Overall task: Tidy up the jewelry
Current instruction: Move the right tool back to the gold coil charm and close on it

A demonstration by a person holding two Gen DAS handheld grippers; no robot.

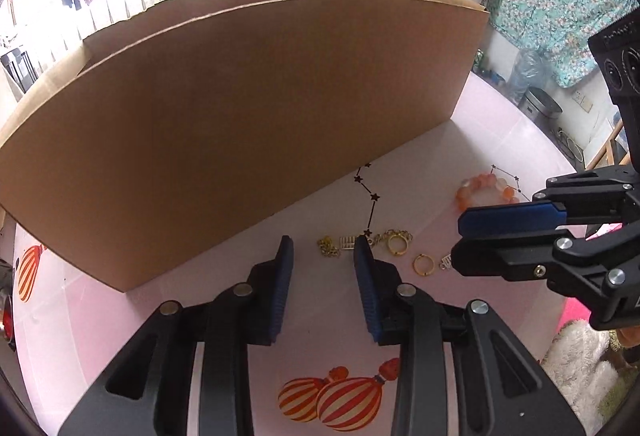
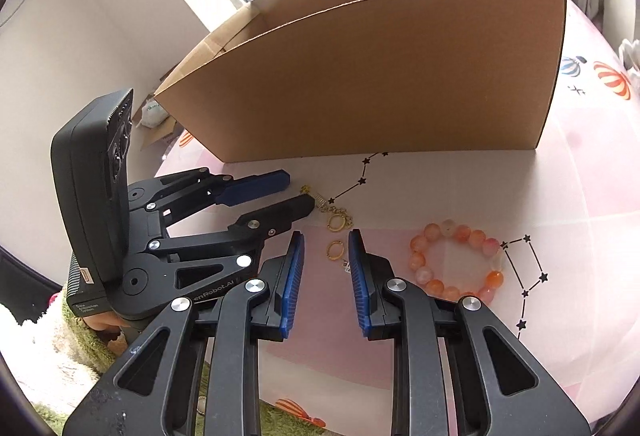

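Observation:
Gold jewelry lies on the pale pink tablecloth (image 1: pixel 320 336) in front of a tall cardboard box (image 1: pixel 240 116) (image 2: pixel 380 76). A gold chain (image 1: pixel 330 247) (image 2: pixel 318 198) lies just ahead of my left gripper (image 1: pixel 323 242) (image 2: pixel 300 190), which is open and empty. One gold ring (image 1: pixel 416 268) (image 2: pixel 329 251) rests on the cloth between the tips of my open right gripper (image 2: pixel 326 236) (image 1: pixel 456 238), with the pads not pressing it. A second ring (image 1: pixel 390 244) (image 2: pixel 329 223) lies between ring and chain. An orange bead bracelet (image 1: pixel 464 196) (image 2: pixel 418 260) lies to the right.
A small silver charm (image 1: pixel 445 261) (image 2: pixel 347 267) lies beside the nearer ring. The box wall stands close behind the jewelry. The two grippers are close together, side by side. A fluffy white and green rug (image 1: pixel 580 364) lies past the table's near edge.

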